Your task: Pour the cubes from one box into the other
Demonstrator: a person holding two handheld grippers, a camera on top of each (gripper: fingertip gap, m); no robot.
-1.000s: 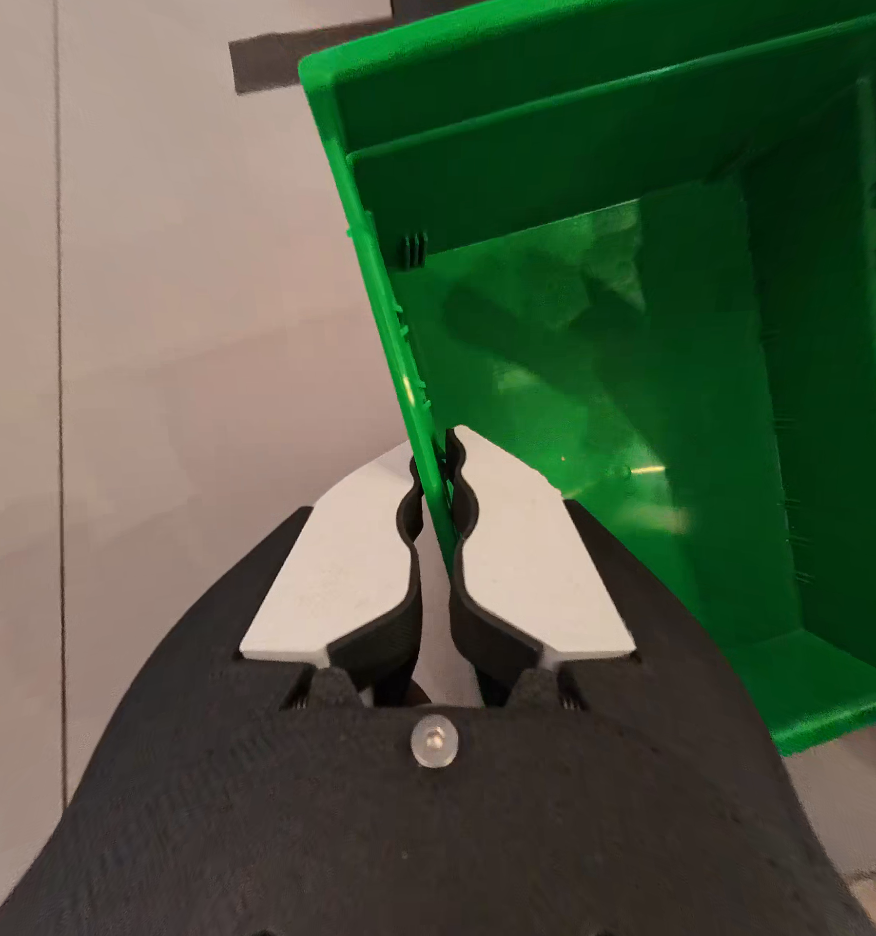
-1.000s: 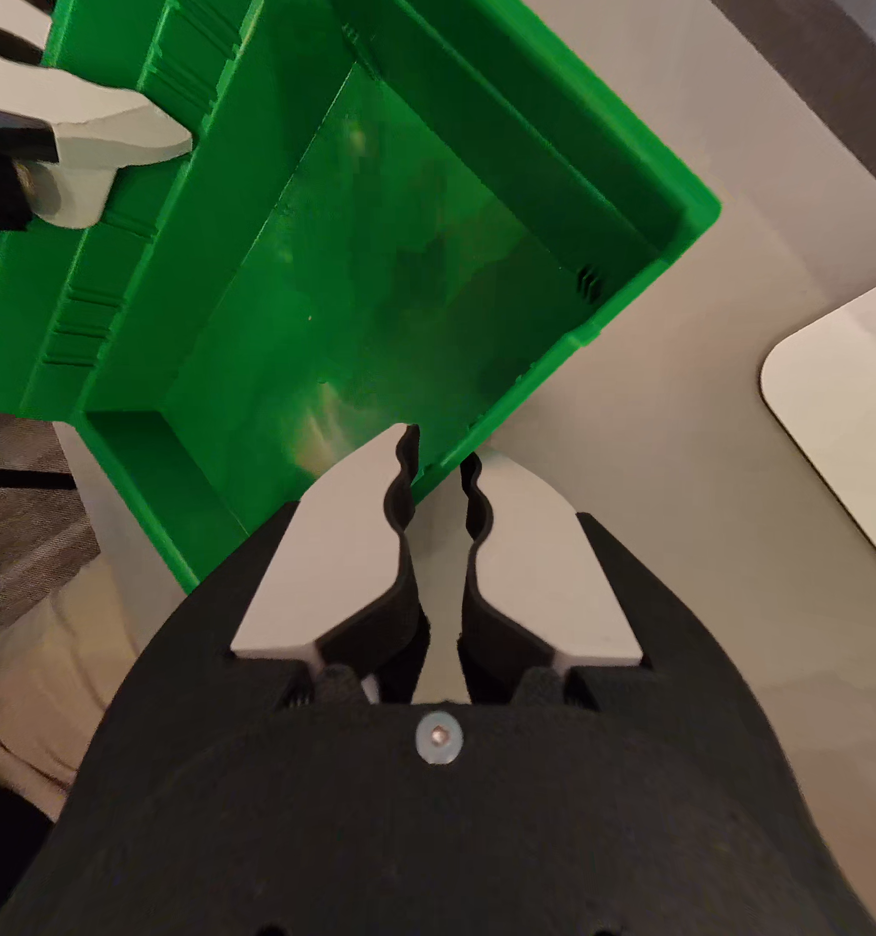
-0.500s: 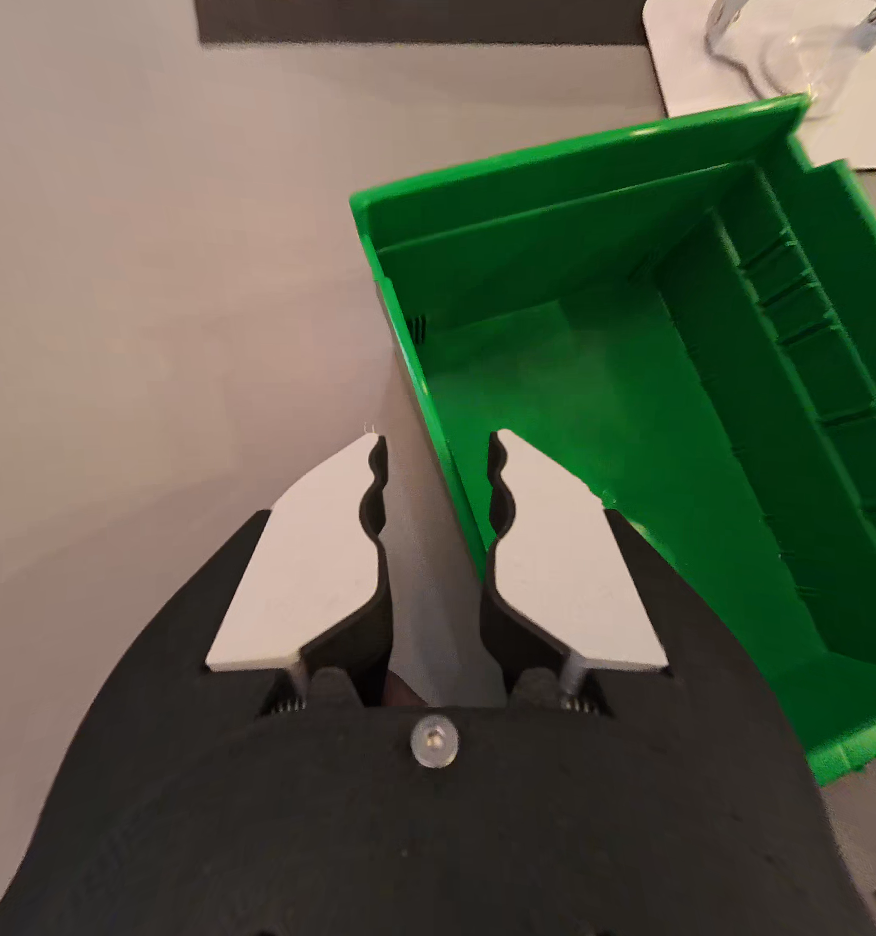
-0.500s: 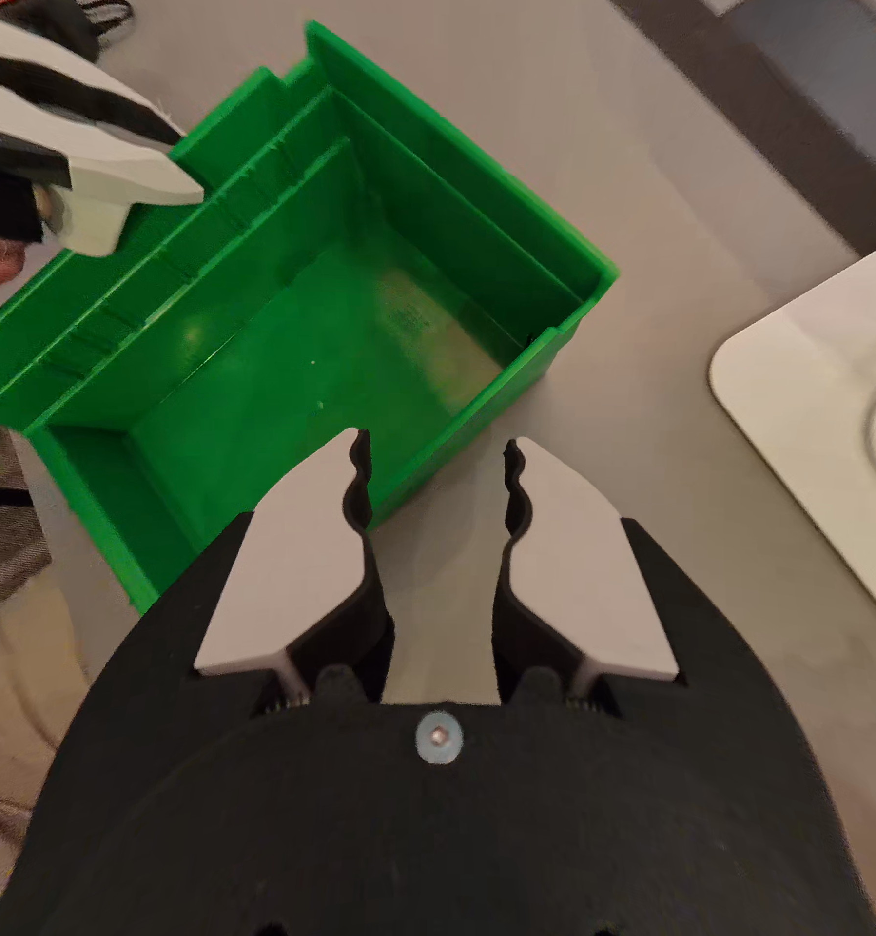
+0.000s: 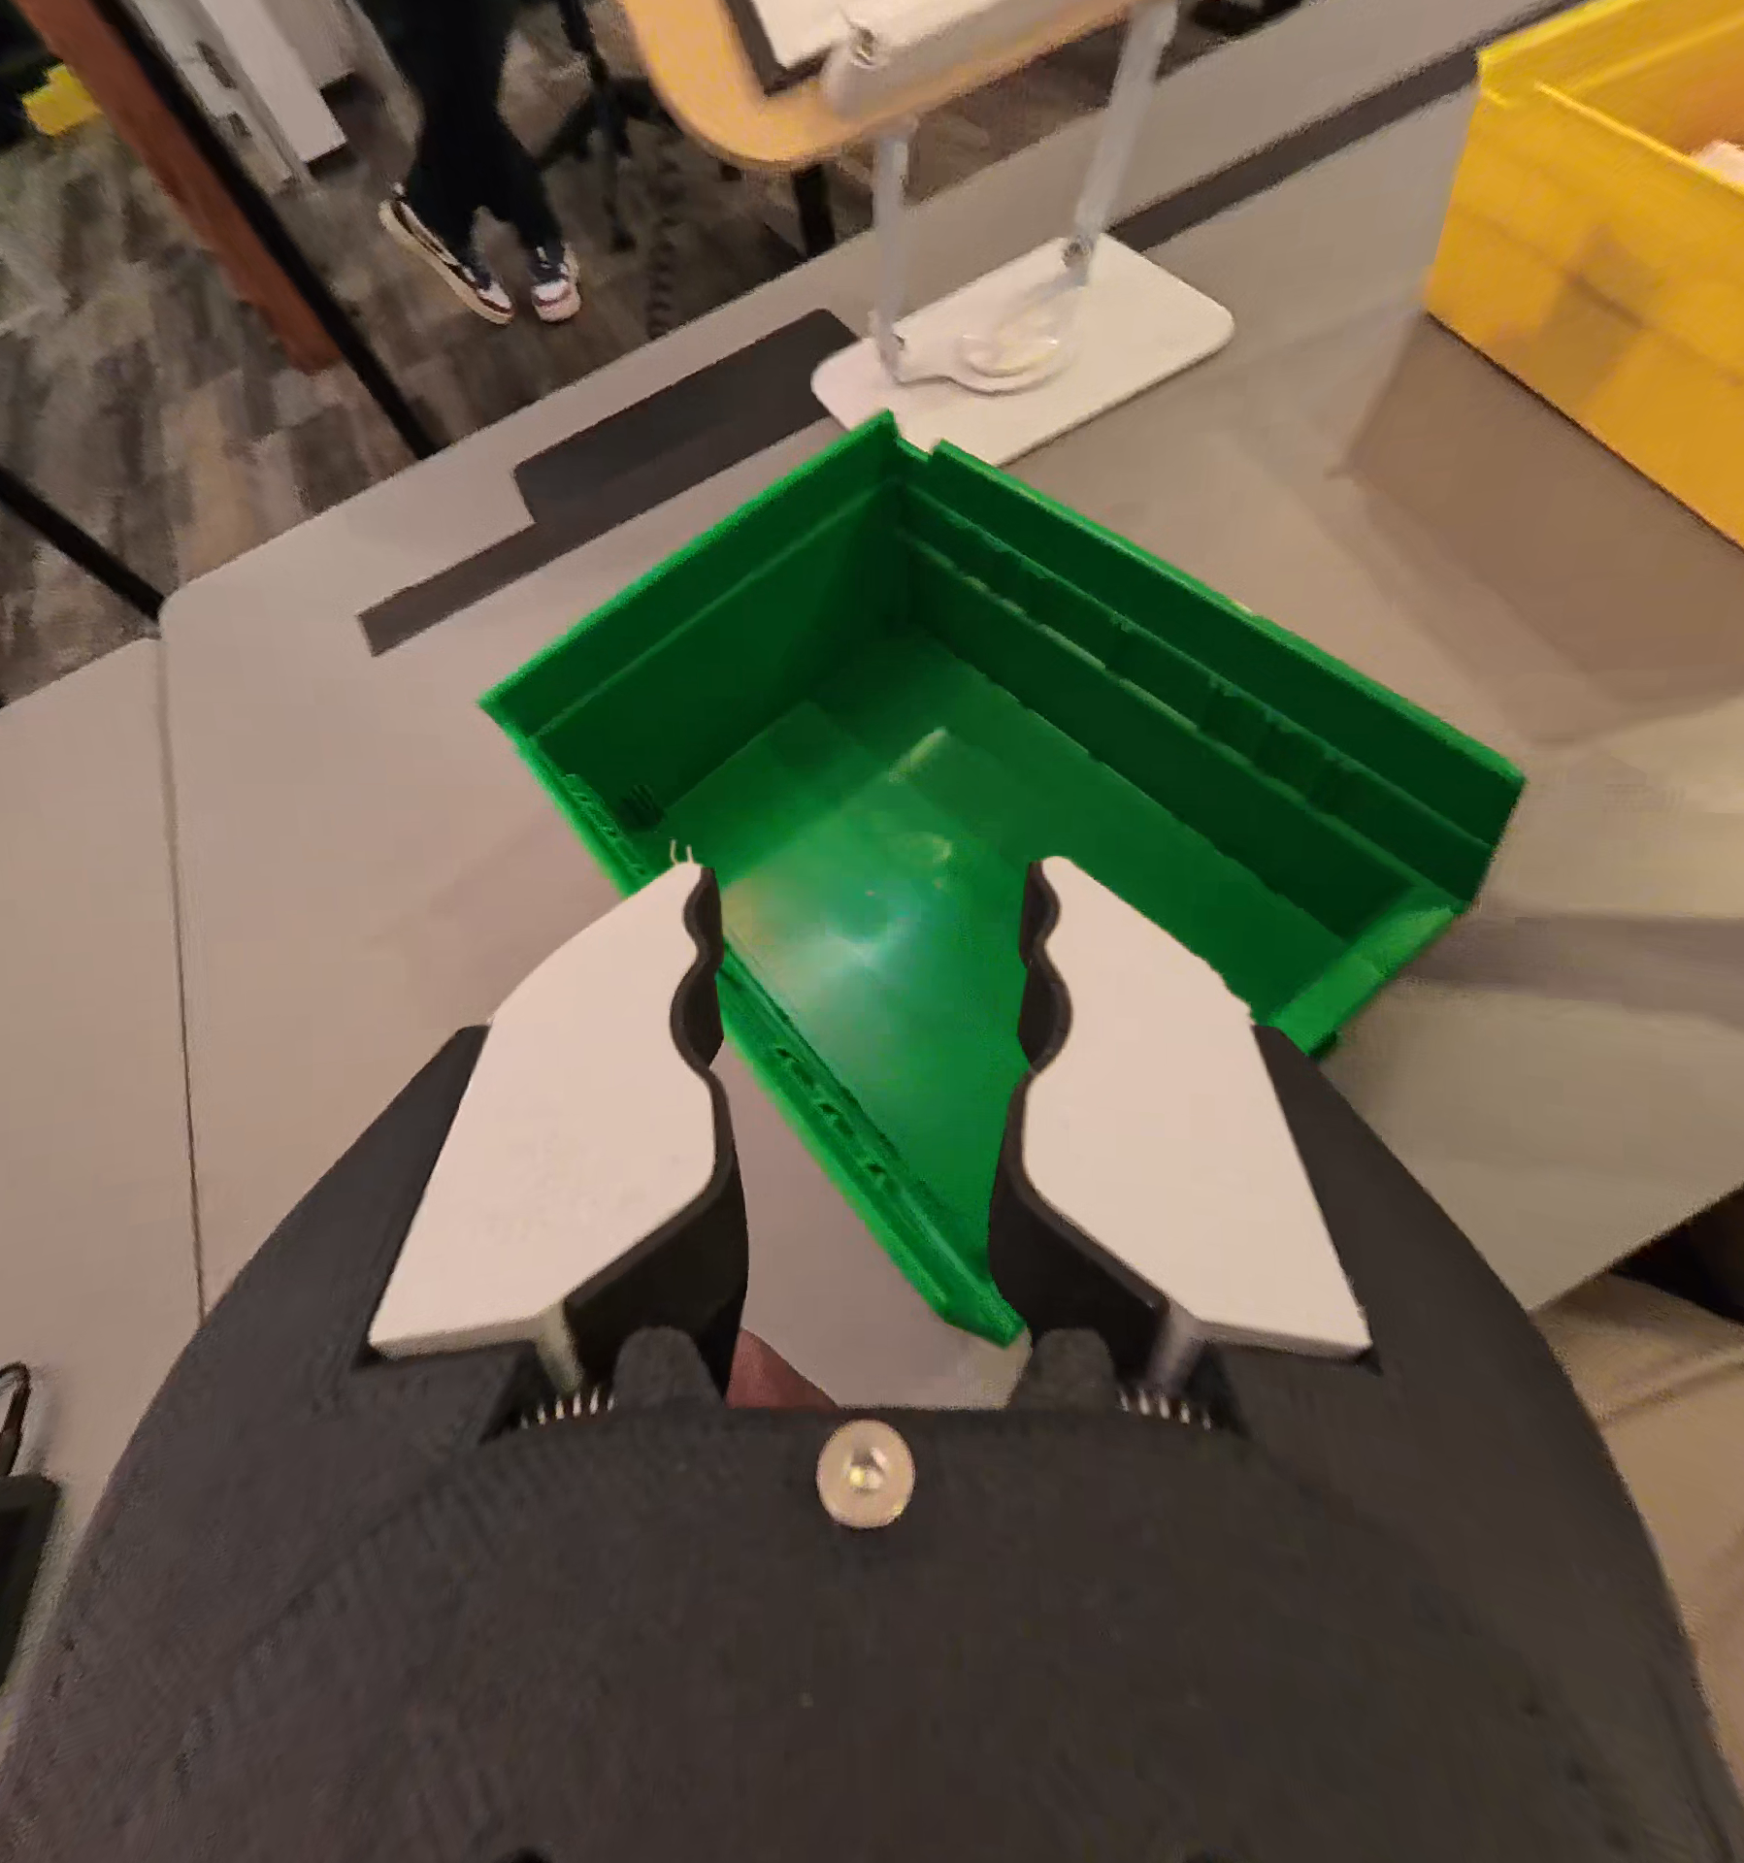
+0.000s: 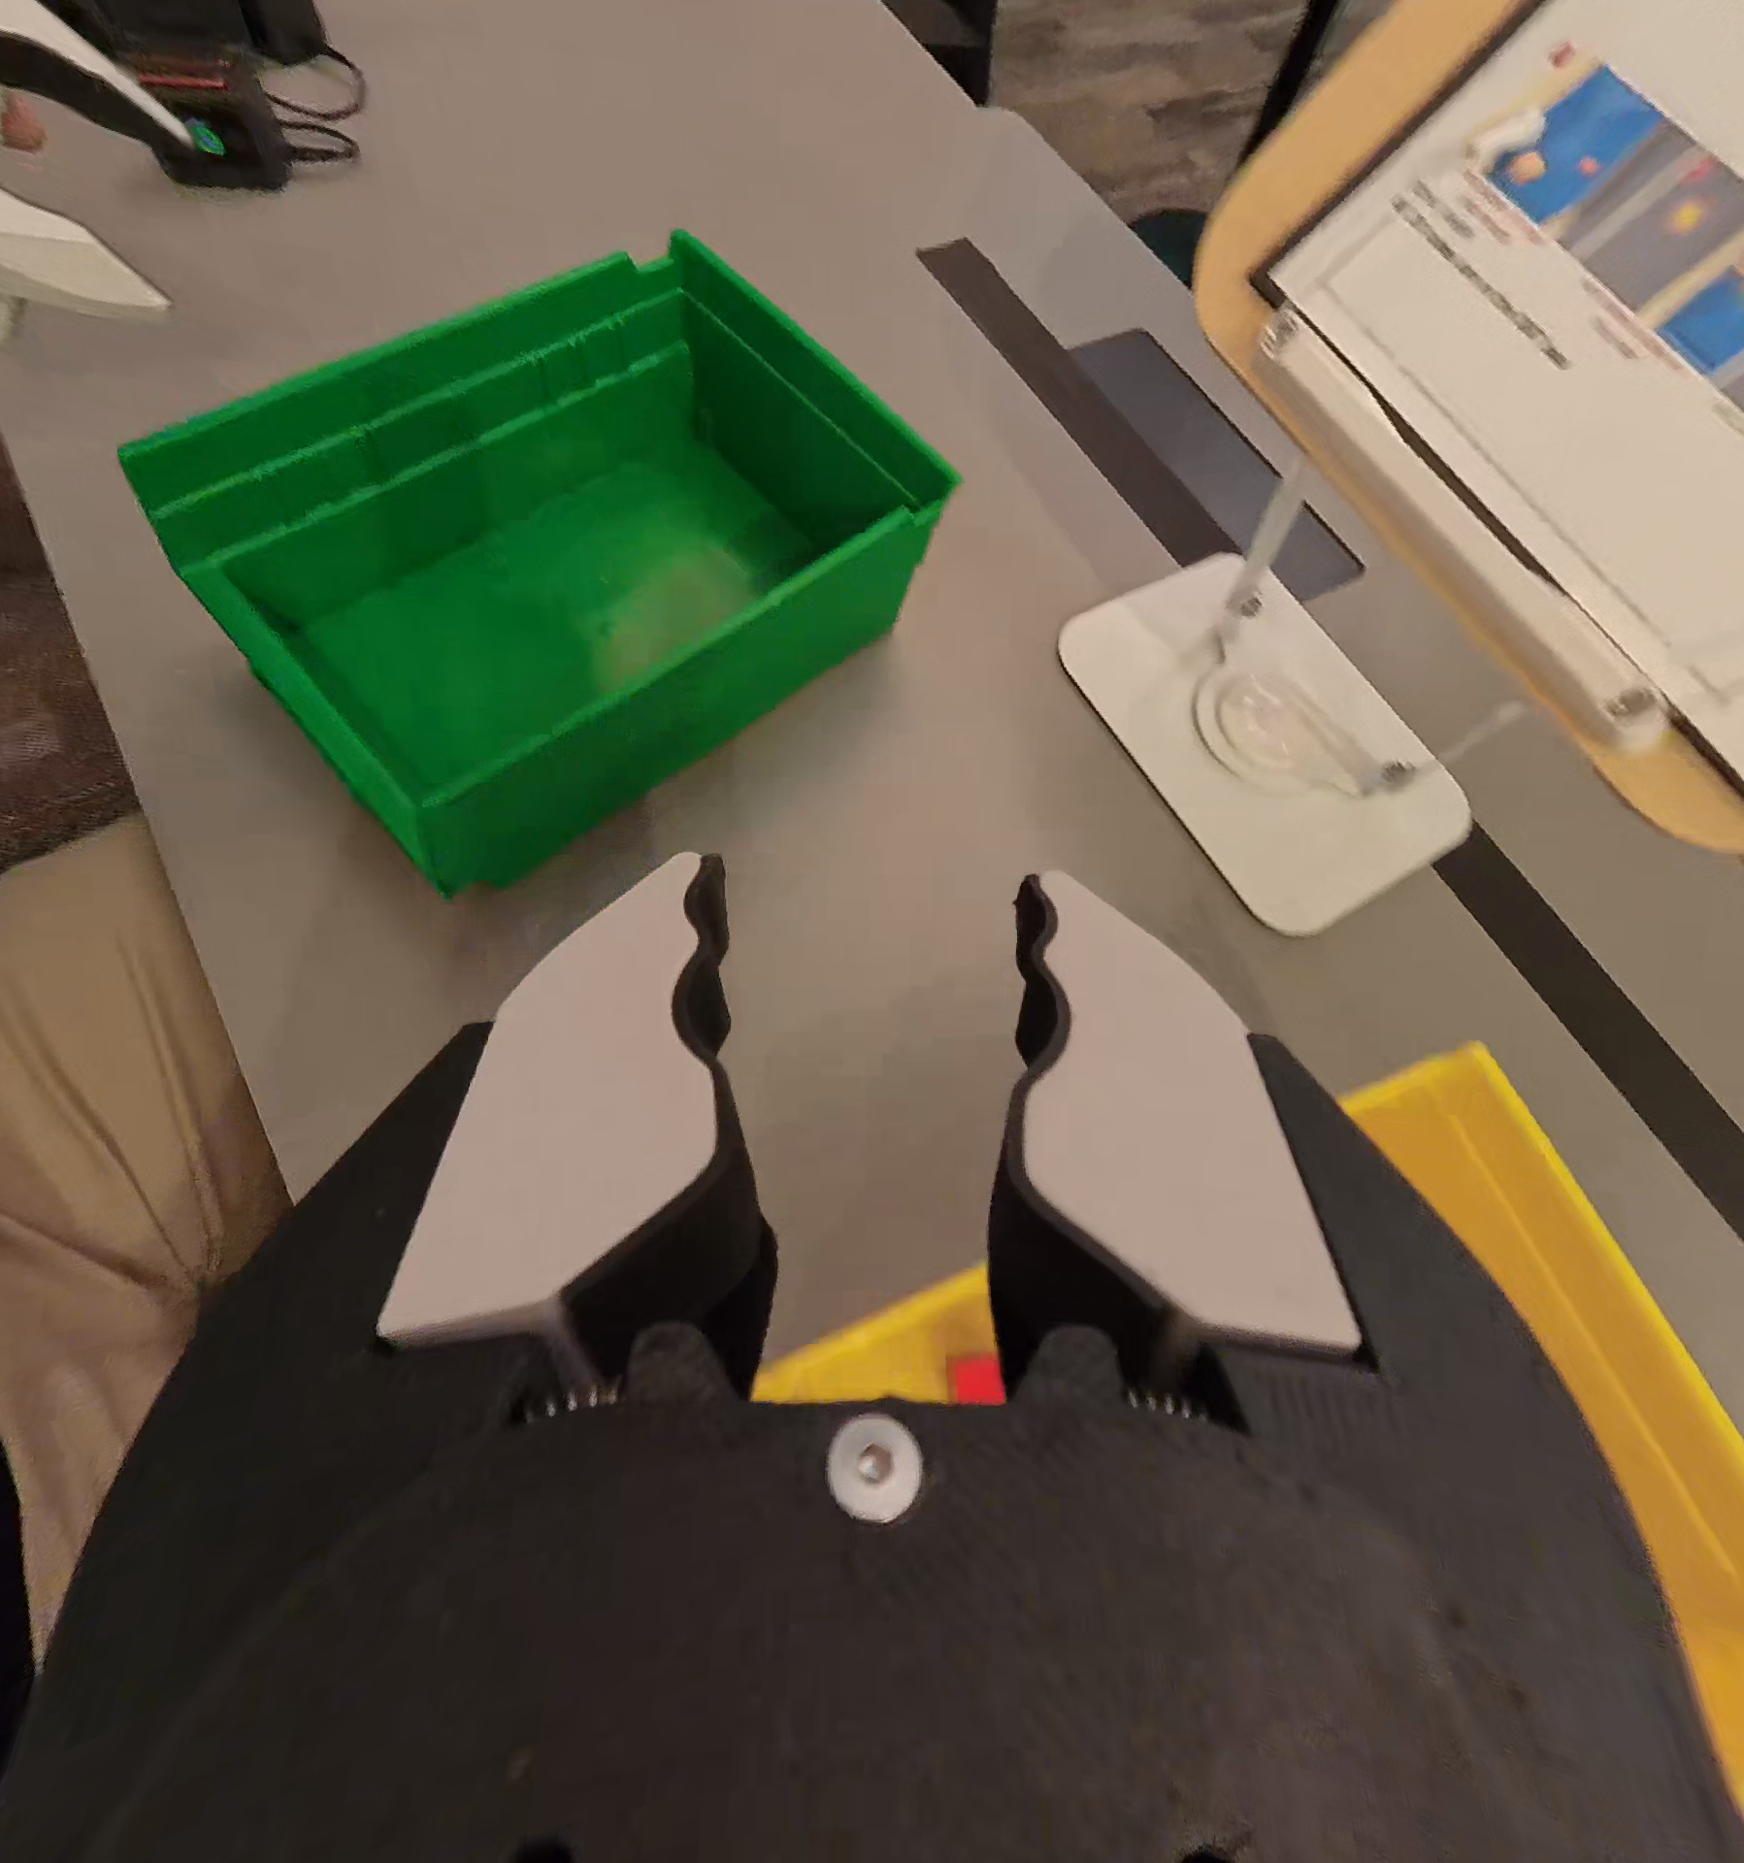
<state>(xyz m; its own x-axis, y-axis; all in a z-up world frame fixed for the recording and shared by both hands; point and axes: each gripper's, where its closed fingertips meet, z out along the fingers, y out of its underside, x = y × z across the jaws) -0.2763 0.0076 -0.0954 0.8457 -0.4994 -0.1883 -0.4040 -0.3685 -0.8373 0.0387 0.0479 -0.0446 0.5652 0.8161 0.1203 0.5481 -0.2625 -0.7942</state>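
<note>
Left tool (image 5: 867,887) released, fingers spread, held above near wall of green box (image 5: 1200,706). Right tool (image 6: 867,887) released too, raised over grey surface (image 6: 847,786), apart from green box (image 6: 827,444). Yellow box (image 6: 1553,1260) beneath right tool, red cube (image 6: 976,1379) inside. White stand base (image 6: 1351,837) beside.

Grey table (image 5: 343,907) with a black strip (image 6: 1069,353) along its far edge. Beyond it there's mottled grey carpet (image 5: 141,403), and a person's legs (image 5: 474,151) stand out there. A white stand (image 5: 1029,343) on the table holds a wooden board (image 6: 1452,252).
</note>
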